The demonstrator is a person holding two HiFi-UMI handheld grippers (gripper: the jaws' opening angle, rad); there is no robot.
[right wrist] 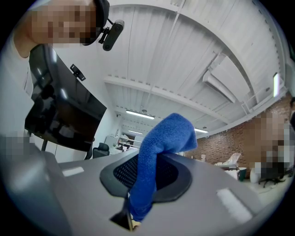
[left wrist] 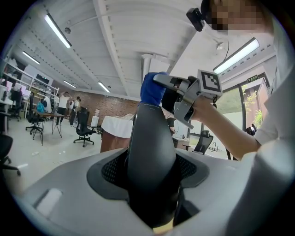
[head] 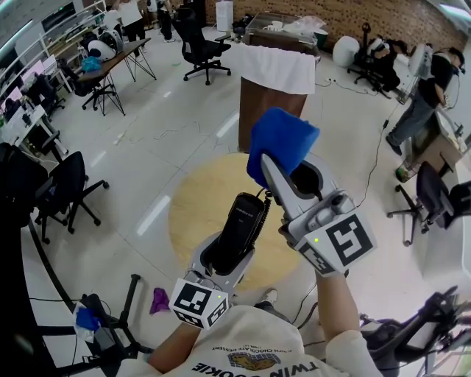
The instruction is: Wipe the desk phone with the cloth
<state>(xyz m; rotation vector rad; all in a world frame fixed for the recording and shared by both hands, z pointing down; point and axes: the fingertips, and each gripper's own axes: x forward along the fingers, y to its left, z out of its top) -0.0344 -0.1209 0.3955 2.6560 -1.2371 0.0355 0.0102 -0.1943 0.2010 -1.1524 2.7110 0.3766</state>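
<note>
The person's forearms reached forward from the bottom of the head view, the left gripper (head: pixel 223 256) roughly level and the right gripper (head: pixel 288 179) higher and tipped slightly upward. The left jaws stood wide, clamped on the lower part of a black, curved plastic phone handset (head: pixel 241 224) that rose between them. The right jaws were nearly together, pinching a fold of blue terry cloth (head: pixel 280 141) that bunched over their tips, just above the handset's top end; no view showed whether cloth and handset touched. The left gripper view alone showed the right gripper side-on with its square-marker cube (left wrist: pixel 209 82) and the cloth at the handset's tip. The right gripper view gave only the cloth against a white ribbed ceiling (right wrist: pixel 193 60). Both tools were above a round, light wooden table (head: pixel 193 210) on a pale glossy floor (head: pixel 158 125). Behind were a brown pedestal draped in white fabric (head: pixel 274 70), black office chairs (head: pixel 197 43) and a brick wall (head: pixel 368 18).
</note>
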